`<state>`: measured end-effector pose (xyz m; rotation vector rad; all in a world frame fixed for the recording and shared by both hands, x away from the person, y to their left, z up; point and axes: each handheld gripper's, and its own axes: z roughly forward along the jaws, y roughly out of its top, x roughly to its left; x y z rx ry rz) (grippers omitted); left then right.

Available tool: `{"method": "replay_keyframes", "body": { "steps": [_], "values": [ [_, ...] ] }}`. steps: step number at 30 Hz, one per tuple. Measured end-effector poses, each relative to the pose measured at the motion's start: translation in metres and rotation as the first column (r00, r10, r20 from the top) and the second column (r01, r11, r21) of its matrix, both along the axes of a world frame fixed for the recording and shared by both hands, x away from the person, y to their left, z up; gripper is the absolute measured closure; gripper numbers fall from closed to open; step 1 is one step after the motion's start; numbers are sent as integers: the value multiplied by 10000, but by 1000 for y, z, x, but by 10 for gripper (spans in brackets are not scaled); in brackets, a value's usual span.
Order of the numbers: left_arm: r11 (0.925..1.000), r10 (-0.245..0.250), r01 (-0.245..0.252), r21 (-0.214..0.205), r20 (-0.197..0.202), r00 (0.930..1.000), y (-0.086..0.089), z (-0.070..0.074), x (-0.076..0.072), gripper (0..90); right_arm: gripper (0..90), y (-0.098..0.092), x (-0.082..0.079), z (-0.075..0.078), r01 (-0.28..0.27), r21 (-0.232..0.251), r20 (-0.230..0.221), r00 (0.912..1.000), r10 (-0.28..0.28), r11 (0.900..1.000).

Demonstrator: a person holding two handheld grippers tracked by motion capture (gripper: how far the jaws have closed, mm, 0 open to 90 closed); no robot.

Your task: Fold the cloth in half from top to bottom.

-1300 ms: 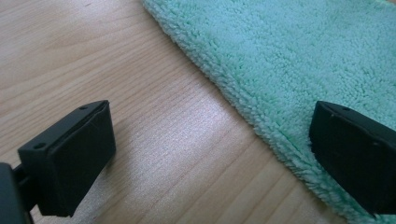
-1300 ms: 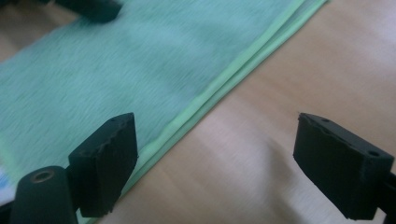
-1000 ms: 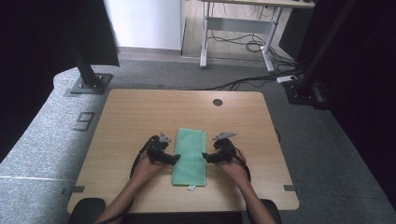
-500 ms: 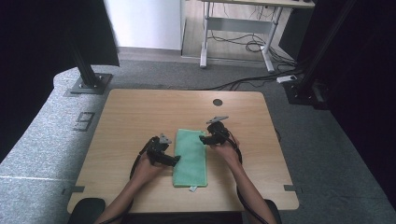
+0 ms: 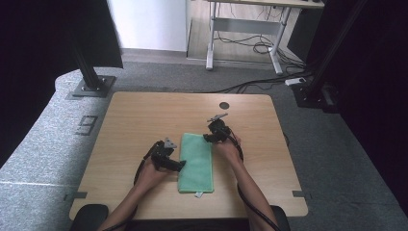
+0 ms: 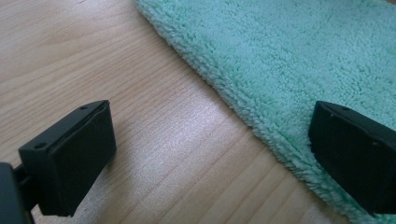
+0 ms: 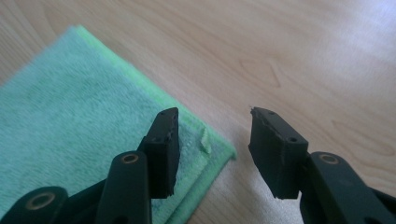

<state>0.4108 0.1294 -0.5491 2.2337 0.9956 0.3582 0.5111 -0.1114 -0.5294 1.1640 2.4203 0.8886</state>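
Observation:
A folded green towel [image 5: 196, 161] lies lengthwise in the middle of the wooden table [image 5: 144, 120]. My left gripper [image 5: 180, 164] rests at the towel's left edge, open wide. In the left gripper view [image 6: 210, 135] one jaw sits over bare wood and the other over the towel's [image 6: 289, 60] fluffy edge. My right gripper [image 5: 208, 138] is at the towel's far right corner. Its jaws have just been closing and still stand apart [image 7: 215, 140], one over the towel [image 7: 70, 121] and one over wood. The towel's corner lies between them with no pad pressing on it.
A small tag [image 5: 197, 194] sticks out of the towel's near edge. A round cable hole [image 5: 224, 105] sits near the table's far edge. Beyond the table are another desk's legs [image 5: 210, 43], floor cables and black frame posts [image 5: 89, 72].
My right gripper moved along the towel's right edge away from the person, to the far right corner, and its jaws narrowed. The left gripper stayed put.

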Motion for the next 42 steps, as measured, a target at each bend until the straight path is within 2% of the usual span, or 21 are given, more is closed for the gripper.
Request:
{"method": "replay_keyframes", "body": {
  "steps": [2, 6, 7, 8, 9, 10, 11, 14, 16, 18, 19, 20, 24, 25, 31, 34, 37, 39, 41, 42],
  "values": [
    [10000, -3, 3, 10, -5, 10000, 0, 0, 0, 13, 508, 0, 1, -2, -7, -63, -80, 10000, 6, 10000],
    [10000, 7, -7, 4, -9, 10000, 0, 0, 0, 12, 500, -6, 4, -6, 170, 364, -411, 9990, -155, 9992],
    [10000, 7, -7, 4, -9, 10000, 0, 0, 0, 13, 540, -5, 3, -6, 164, 317, -401, 9991, -151, 9994],
    [10000, 7, -7, 4, -9, 10000, 0, 0, 0, 13, 540, -5, 2, -6, 30, 382, -438, 9990, -13, 9993],
    [10000, 5, -5, 7, -9, 10000, 0, 0, 0, 13, 655, -5, 1, -5, -24, 451, -474, 9989, 45, 9990],
    [10000, 5, -5, 7, -9, 10000, 0, 0, 0, 13, 701, -4, 0, -6, -103, 524, -478, 9988, 128, 9986],
    [10000, 8, -8, 4, -10, 10000, 0, 0, 0, 13, 701, -4, 0, -6, -103, 524, -478, 9988, 128, 9986],
    [10000, -54, 54, 18, -38, 10000, 0, 0, 1, 12, 809, -5, -1, -5, -162, 818, -781, 9967, 226, 9965],
    [10000, -64, 64, -7, -143, 9999, 0, 2, 3, 13, 827, -5, -1, -5, -162, 889, -846, 9961, 238, 9959],
    [10000, -42, 41, -59, -148, 9999, 1, 2, 4, 12, 833, -3, -2, -5, -229, 733, -754, 9967, 284, 9970],
    [9999, -5, 2, -107, -223, 9998, 1, 2, 5, 10, 835, 0, -3, -4, -349, 470, -588, 9976, 377, 9983],
    [9999, 7, -10, -107, -220, 9998, 1, 2, 6, 10, 835, 0, -3, -4, -349, 470, -588, 9976, 377, 9983],
    [10000, 28, -28, 68, -106, 9999, 0, 1, 5, 5, 837, 3, -6, -1, -603, 101, -281, 9978, 606, 9981],
    [10000, 79, -79, 28, -78, 9999, 0, 1, 4, 5, 837, 2, -9, 2, -725, 155, -102, 9973, 726, 9972],
    [9999, 160, -160, 28, -44, 9999, -1, 0, 3, 2, 838, -2, -19, 19, -910, 559, 289, 9956, 895, 9943],
    [9998, 190, -190, 22, -37, 9998, -1, 0, 3, 1, 838, -4, -28, 34, -1227, 775, 661, 9908, 1177, 9894],
    [9998, 202, -202, 12, -33, 9998, -1, 0, 3, 2, 838, -5, -42, 50, -1703, 866, 1140, 9805, 1601, 9816],
    [9998, 183, -183, 30, -39, 9998, -1, 0, 3, 2, 838, -5, -45, 53, -1776, 876, 1205, 9786, 1666, 9802],
    [9998, 200, -200, 19, -39, 9998, -1, 0, 3, 2, 838, -6, -57, 63, -2066, 933, 1493, 9701, 1914, 9740],
    [9998, 201, -201, 23, -39, 9998, -1, 0, 3, 2, 838, -6, -57, 63, -2066, 933, 1493, 9701, 1914, 9740]
  ]
}}
